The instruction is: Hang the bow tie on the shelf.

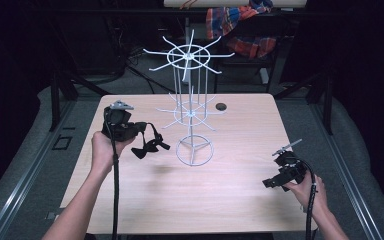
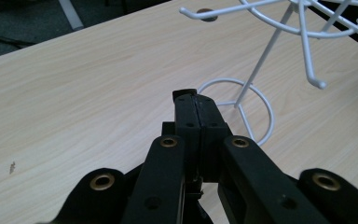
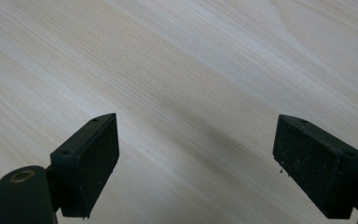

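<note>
While jaws meet, left gripper (image 1: 152, 146) nears wire rack (image 1: 192, 107) — empty-handed.

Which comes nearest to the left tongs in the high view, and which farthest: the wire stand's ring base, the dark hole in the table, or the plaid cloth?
From the left tongs:
1. Ring base, just to their right on the table.
2. Dark hole, toward the table's far edge.
3. Plaid cloth, beyond the table, at the back.
</note>
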The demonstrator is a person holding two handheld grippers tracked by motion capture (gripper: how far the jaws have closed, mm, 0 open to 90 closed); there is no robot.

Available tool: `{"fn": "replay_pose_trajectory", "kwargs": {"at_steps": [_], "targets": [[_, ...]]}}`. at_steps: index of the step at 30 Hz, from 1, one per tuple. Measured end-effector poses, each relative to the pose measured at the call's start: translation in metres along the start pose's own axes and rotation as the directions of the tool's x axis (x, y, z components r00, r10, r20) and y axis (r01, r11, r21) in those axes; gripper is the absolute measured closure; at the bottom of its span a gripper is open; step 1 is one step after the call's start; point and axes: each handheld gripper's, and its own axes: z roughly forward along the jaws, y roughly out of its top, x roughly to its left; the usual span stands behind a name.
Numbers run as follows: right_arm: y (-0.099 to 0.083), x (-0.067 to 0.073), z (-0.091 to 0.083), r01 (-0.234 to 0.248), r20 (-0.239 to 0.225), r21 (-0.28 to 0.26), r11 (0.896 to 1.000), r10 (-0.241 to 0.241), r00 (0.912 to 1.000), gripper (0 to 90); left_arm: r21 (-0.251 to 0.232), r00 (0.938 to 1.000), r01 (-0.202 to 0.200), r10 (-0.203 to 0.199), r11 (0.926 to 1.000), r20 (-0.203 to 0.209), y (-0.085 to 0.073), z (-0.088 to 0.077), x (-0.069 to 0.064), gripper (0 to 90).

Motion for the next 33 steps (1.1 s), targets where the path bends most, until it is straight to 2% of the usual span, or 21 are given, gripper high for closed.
{"fn": "replay_pose_trajectory", "kwargs": {"at_steps": [11, 12, 13, 16, 18, 19, 21, 24, 27, 28, 33], "targets": [[0.000, -0.002, 0.001, -0.001, 0.007, 0.002, 1.000, 0.000, 1.0000, 14.0, -0.008, 0.9997, 0.012, -0.012, 0.9999, -0.022, 0.011, 0.003, 0.006, 89.6], [-0.001, -0.001, 0.001, -0.008, 0.009, -0.006, 1.000, 0.008, 0.9999, 14.0, -0.012, 0.9995, 0.012, -0.012, 0.9999, -0.028, 0.012, 0.004, 0.006, 89.6], [-0.002, 0.000, 0.004, -0.029, -0.009, -0.041, 0.999, 0.029, 0.9996, 14.0, -0.016, 0.9994, 0.010, -0.011, 0.9998, -0.032, 0.014, 0.004, 0.006, 89.6], [0.000, -0.003, 0.002, -0.003, 0.003, 0.000, 1.000, 0.003, 1.0000, 14.0, -0.025, 0.9992, 0.009, -0.010, 0.9997, -0.040, 0.017, 0.004, 0.007, 89.6], [0.000, -0.003, 0.003, -0.014, -0.016, -0.004, 1.000, 0.014, 0.9998, 14.0, -0.024, 0.9988, 0.003, -0.004, 0.9997, -0.049, 0.020, 0.004, 0.007, 89.6], [0.000, -0.003, 0.004, -0.010, -0.001, -0.017, 1.000, 0.010, 0.9999, 14.0, -0.025, 0.9984, -0.001, 0.000, 0.9997, -0.056, 0.020, 0.005, 0.007, 89.6], [0.002, -0.003, 0.004, -0.003, -0.007, 0.003, 1.000, 0.003, 1.0000, 14.0, -0.018, 0.9983, -0.002, 0.001, 0.9998, -0.058, 0.022, 0.005, 0.009, 89.6], [0.004, -0.002, 0.004, 0.003, 0.000, 0.003, 1.000, -0.003, 1.0000, 14.0, -0.034, 0.9977, 0.003, -0.006, 0.9994, -0.068, 0.023, 0.007, 0.011, 89.6], [0.006, 0.000, 0.005, 0.009, -0.015, 0.000, 1.000, -0.009, 0.9998, 14.0, -0.039, 0.9973, 0.012, -0.014, 0.9992, -0.072, 0.025, 0.008, 0.012, 89.6], [0.006, 0.001, 0.005, 0.011, -0.002, 0.004, 1.000, -0.011, 0.9999, 14.1, -0.039, 0.9974, 0.009, -0.012, 0.9992, -0.072, 0.026, 0.009, 0.012, 89.6], [0.005, 0.000, 0.005, 0.010, 0.000, 0.002, 1.000, -0.010, 0.9999, 14.0, -0.057, 0.9968, 0.007, -0.011, 0.9983, -0.079, 0.032, 0.009, 0.012, 89.6]]}}
